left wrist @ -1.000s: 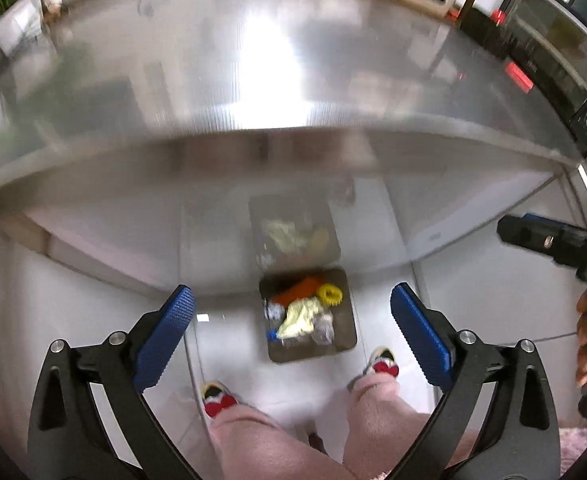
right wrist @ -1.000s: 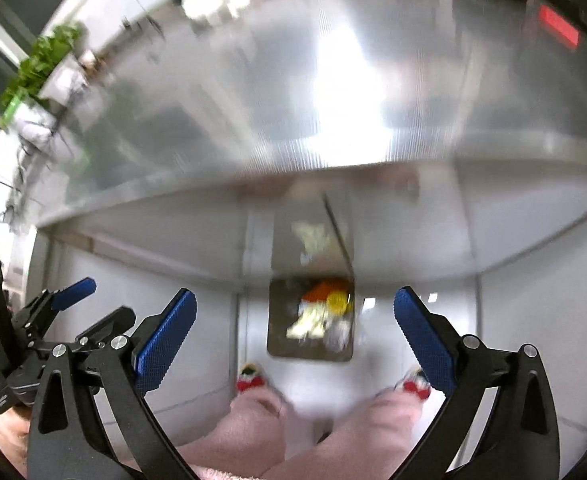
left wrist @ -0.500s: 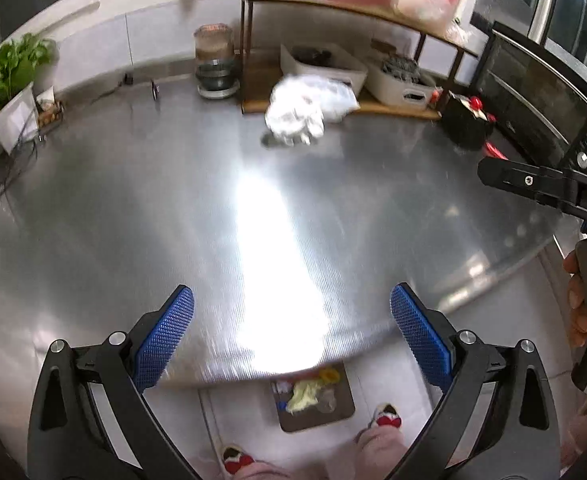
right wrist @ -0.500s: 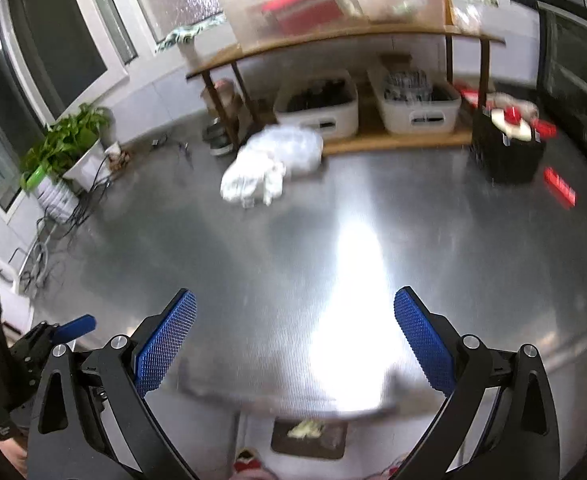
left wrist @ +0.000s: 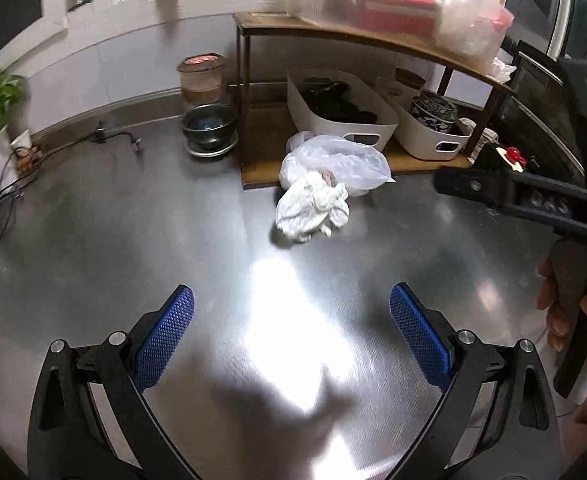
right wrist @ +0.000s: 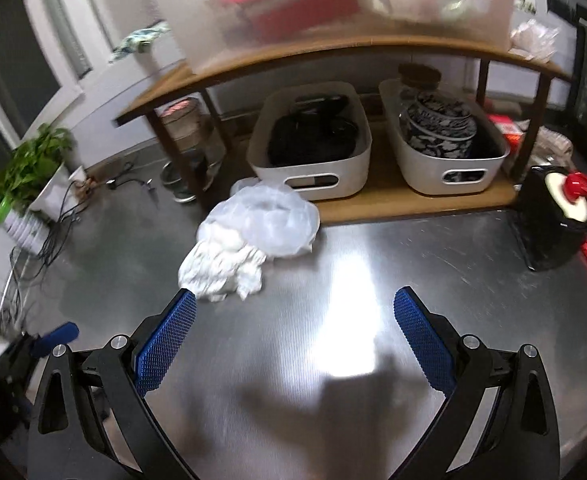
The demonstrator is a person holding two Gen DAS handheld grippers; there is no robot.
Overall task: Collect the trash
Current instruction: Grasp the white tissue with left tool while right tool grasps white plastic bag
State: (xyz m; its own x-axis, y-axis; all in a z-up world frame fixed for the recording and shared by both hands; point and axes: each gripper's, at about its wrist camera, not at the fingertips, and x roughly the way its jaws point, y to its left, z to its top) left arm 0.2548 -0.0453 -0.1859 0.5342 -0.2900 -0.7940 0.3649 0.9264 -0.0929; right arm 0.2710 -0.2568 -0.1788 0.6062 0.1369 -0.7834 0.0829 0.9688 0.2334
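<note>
A crumpled white tissue wad lies on the steel counter with a clear plastic bag bunched behind it, in front of a wooden shelf. Both show in the right wrist view, the tissue wad and the bag. My left gripper is open and empty, well short of the trash. My right gripper is open and empty, its left pad close to the tissue wad. The right gripper's body shows at the right edge of the left wrist view.
A wooden shelf holds two white bins with dark items and a patterned bowl. A metal bowl and jar stand left of it. A potted plant and cables lie far left. A black appliance stands right.
Both grippers have swung up from facing the floor and its trash tray to facing the counter, and have moved closer to the tissue and bag. Both stay open.
</note>
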